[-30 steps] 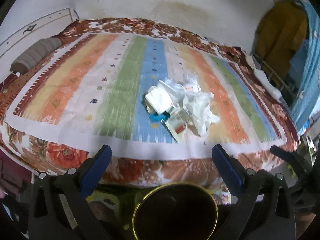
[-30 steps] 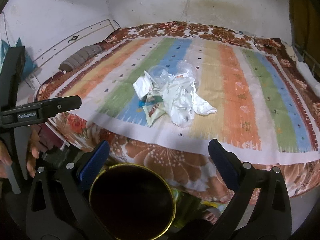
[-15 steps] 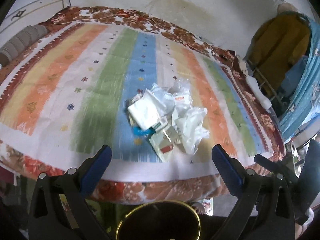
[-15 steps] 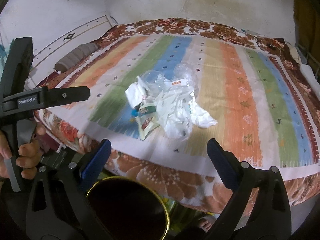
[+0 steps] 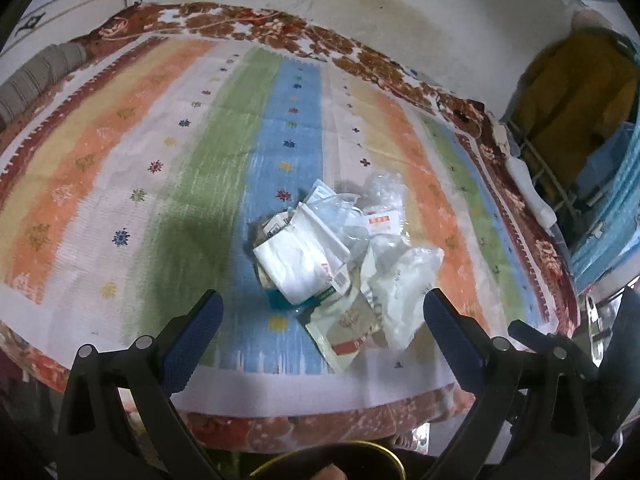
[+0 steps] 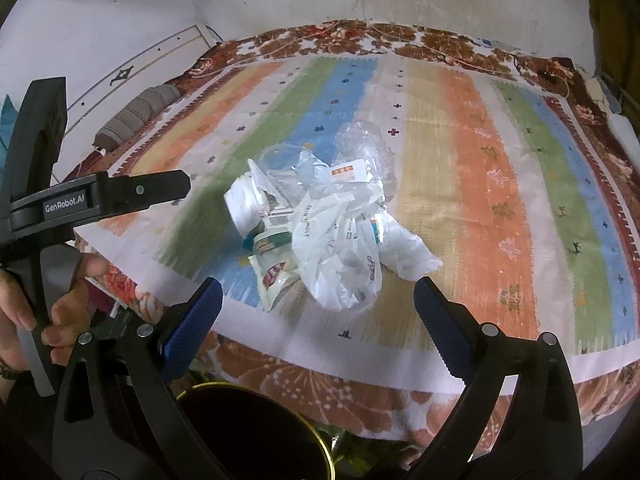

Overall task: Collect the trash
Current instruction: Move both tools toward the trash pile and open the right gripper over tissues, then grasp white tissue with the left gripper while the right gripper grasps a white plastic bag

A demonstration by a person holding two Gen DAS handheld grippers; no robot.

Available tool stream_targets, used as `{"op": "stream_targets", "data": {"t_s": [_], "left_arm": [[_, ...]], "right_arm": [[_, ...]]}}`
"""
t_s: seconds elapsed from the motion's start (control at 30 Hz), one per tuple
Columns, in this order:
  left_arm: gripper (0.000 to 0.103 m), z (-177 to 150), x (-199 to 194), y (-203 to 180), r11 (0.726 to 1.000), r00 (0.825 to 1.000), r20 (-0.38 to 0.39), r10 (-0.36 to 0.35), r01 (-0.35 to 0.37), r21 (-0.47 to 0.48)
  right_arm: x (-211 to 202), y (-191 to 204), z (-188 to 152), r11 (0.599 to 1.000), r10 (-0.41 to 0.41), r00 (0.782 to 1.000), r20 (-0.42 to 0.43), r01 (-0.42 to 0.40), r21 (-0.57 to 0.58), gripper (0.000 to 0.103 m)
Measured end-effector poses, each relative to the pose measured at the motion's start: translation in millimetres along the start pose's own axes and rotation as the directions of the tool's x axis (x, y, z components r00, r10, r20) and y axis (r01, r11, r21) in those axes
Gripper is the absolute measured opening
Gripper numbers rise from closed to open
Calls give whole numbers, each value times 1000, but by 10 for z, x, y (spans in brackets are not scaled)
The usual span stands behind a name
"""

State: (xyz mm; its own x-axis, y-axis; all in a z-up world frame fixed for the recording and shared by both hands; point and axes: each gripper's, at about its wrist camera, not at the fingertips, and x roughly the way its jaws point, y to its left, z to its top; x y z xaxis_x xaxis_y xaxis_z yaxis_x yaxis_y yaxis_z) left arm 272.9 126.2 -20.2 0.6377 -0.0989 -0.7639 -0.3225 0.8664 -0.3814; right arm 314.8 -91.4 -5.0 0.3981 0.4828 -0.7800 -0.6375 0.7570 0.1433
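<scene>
Crumpled trash pile (image 5: 344,264) — both grippers (left (image 5: 320,320), right (image 6: 318,306)) wide; bin (image 6: 256,432) clearer rightward.

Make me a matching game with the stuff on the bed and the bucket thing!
Things:
1. trash pile
2. rolled grey pillow
3. dark bin with the gold rim
4. left tool

Places or states:
A. below the bed's near edge
B. open, holding nothing
C. on the striped cover, near its front
D. far left side of the bed

Pairs: 1-C, 2-D, 3-A, 4-B
</scene>
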Motion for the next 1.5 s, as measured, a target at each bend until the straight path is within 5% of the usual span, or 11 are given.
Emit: {"op": "stream_targets", "data": {"t_s": [0.5,0.93,1.07,1.17,1.3,1.5], "left_arm": [[72,278,532,-84,1000,996,-84,-17,16,-10],[45,357,820,-193,999,991,-128,43,-42,3],[26,344,857,-191,998,987,-151,61,-60,13],[16,339,863,-163,998,986,-156,62,-61,10],[4,335,817,-119,998,986,-157,56,-58,-7],[3,292,561,-133,997,989,-130,68,-64,29]], "right_arm": [[521,-153,199,999,13,998,-62,-10,43,73],[810,-142,302,999,-6,996,-93,10,46,37],[873,-119,303,999,-16,995,-104,19,30,14],[869,-112,301,999,-34,995,-95,38,36,8],[805,-140,317,999,-22,997,-76,25,42,5],[706,-230,320,998,-11,998,-68,15,63,3]]}}
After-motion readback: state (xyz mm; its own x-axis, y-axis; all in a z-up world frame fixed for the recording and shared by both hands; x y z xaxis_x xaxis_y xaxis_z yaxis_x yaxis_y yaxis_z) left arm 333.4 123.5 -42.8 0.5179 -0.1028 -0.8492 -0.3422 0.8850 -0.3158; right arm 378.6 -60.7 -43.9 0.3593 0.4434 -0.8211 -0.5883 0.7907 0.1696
